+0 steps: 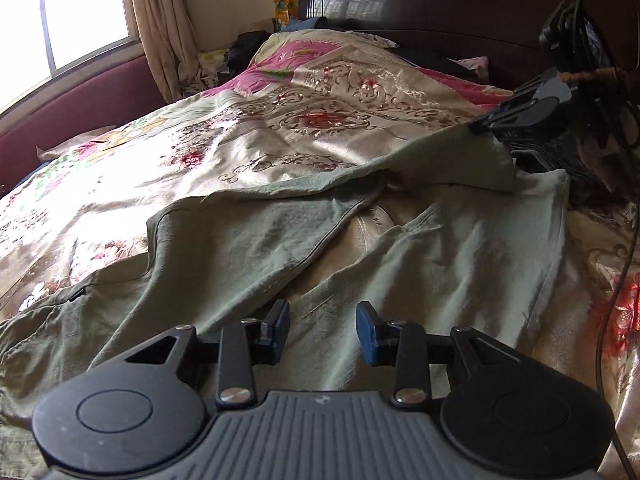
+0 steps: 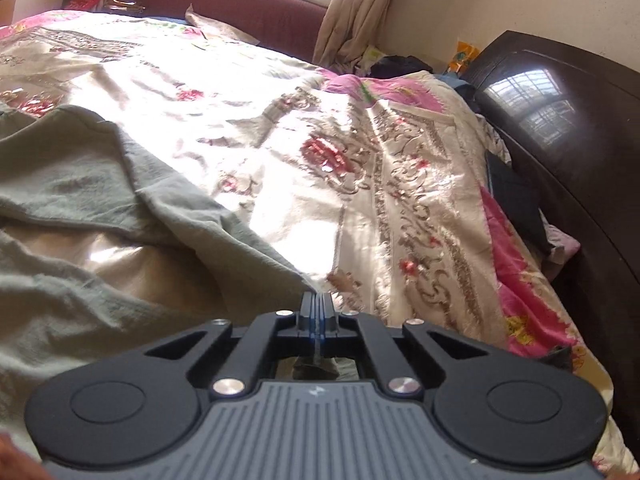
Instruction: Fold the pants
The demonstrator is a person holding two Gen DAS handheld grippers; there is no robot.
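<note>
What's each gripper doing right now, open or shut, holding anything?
Left gripper: open, empty, above the pants.
Right gripper: shut on a pant leg's hem.

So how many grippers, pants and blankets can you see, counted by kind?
Grippers: 2, the left gripper open, the right gripper shut on the pants
Green pants: 1
Flowery blanket: 1
Total: 4

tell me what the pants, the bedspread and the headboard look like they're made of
Pants: matte sage-green woven fabric, likely cotton; soft creases, no shine.
Bedspread: satin-like floral cloth, probably synthetic or silk; strong sheen in sunlight.
Headboard: dark, glossy, probably lacquered wood; it mirrors the window.
</note>
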